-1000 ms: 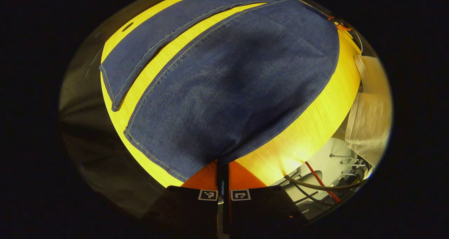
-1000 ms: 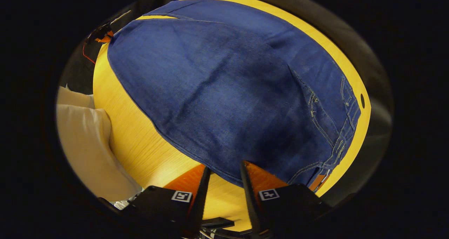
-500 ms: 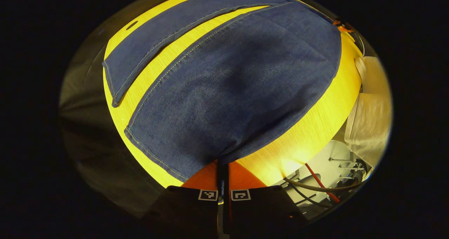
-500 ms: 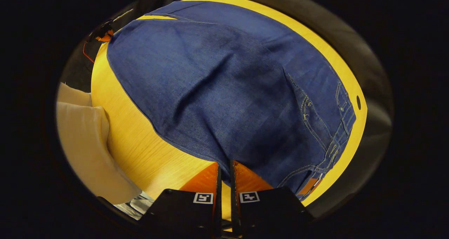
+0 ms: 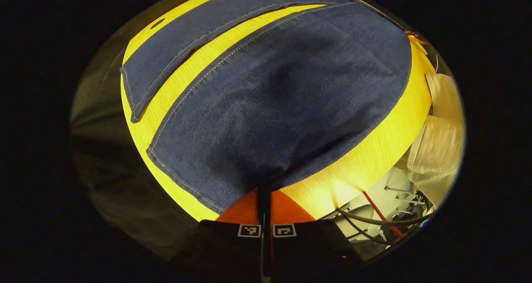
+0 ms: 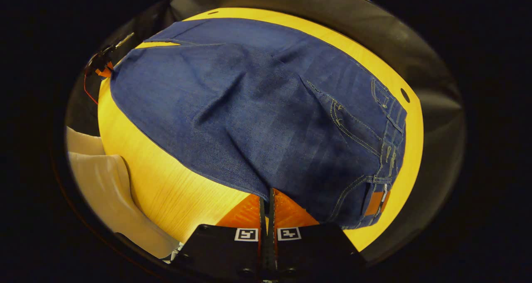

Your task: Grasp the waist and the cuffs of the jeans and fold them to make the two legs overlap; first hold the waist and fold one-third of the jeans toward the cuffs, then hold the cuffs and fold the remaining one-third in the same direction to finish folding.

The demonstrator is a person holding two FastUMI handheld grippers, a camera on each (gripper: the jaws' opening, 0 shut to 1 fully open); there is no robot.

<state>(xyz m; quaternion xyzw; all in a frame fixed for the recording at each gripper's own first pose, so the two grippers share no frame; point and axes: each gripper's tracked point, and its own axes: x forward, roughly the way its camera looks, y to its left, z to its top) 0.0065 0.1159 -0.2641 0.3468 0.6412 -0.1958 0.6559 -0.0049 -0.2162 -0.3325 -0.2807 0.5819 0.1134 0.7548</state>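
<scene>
Blue jeans [image 5: 266, 92] lie spread on a yellow wooden table [image 5: 365, 158]. In the left gripper view the near leg fills the middle, its cuff [image 5: 178, 179] at lower left, and the far leg [image 5: 195, 38] lies apart beyond a strip of table. My left gripper [image 5: 264, 191] is shut on the near leg's edge close to the cuff. In the right gripper view the jeans [image 6: 257, 108] show the waistband [image 6: 388, 150] with a brown patch at right. My right gripper [image 6: 267, 193] is shut on the near side edge by the waist, and the cloth rises in a crease there.
A person's pale sleeve [image 5: 436, 150] shows past the table's near edge, also the sleeve [image 6: 108, 191] at lower left. Cables and metal parts [image 5: 374, 216] lie below the edge. The other gripper [image 6: 99, 62] shows far off at upper left. Dark booth wall surrounds the table.
My right gripper went from open to shut on the jeans' edge near the waist and has lifted it, pulling a crease. The left gripper stayed shut on the leg, shifting slightly.
</scene>
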